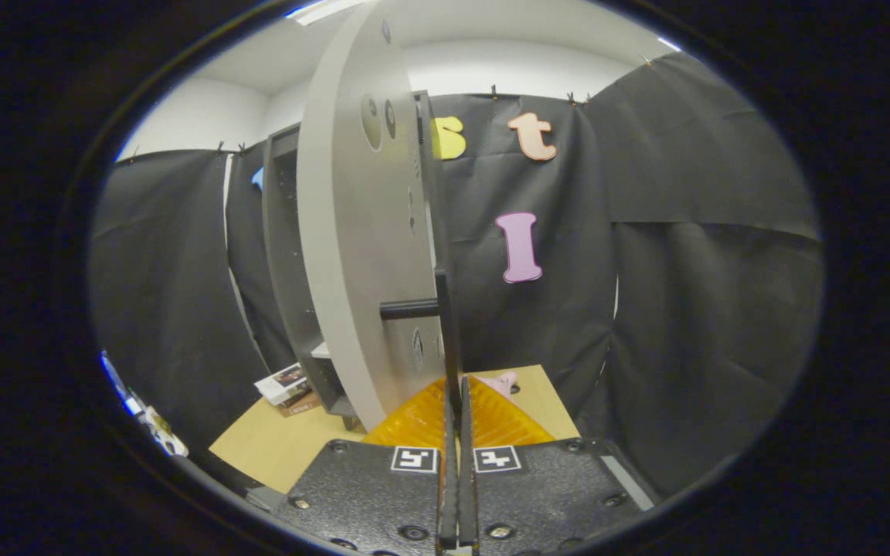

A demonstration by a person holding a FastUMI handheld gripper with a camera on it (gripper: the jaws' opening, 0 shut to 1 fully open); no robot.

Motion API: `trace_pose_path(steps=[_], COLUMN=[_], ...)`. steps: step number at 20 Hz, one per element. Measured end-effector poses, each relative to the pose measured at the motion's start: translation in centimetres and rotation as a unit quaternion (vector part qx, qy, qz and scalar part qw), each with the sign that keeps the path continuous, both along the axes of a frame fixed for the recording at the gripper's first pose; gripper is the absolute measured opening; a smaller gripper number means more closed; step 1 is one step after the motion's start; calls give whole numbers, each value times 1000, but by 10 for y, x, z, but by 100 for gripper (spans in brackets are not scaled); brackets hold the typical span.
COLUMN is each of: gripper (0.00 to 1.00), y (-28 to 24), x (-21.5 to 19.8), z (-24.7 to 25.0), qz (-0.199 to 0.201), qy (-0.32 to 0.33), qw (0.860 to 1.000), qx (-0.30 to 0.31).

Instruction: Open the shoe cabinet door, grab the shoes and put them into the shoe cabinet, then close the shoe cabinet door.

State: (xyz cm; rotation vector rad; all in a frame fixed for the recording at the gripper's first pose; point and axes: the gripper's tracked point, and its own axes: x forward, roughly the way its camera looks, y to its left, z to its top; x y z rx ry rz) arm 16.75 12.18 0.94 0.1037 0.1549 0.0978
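Observation:
The shoe cabinet (284, 255) stands on the wooden table, its dark inside showing. Its grey door (344, 232) is swung open and stands edge-on just ahead of me. A thin black handle (443, 309) sticks out from the door on a short post, and its upright bar runs down between my fingers. My gripper (458, 386) is shut on that bar, the two fingers almost touching. A pink shoe (504, 381) peeks out on the table just beyond the fingertips, mostly hidden by them.
The wooden table (275, 444) ends close in front of the cabinet. A small printed box (284, 384) lies by the cabinet's foot. Black cloth walls close in the booth behind and on both sides.

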Motion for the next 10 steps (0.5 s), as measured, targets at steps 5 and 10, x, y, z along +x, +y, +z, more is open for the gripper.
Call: trace_pose_path(steps=[5,10], gripper=[4,22], y=[-1,-13], x=[-5,-15], z=[-1,-3], qz=[-12,-50], qy=[11,8], qw=[1000,998], qx=[-4,-21])
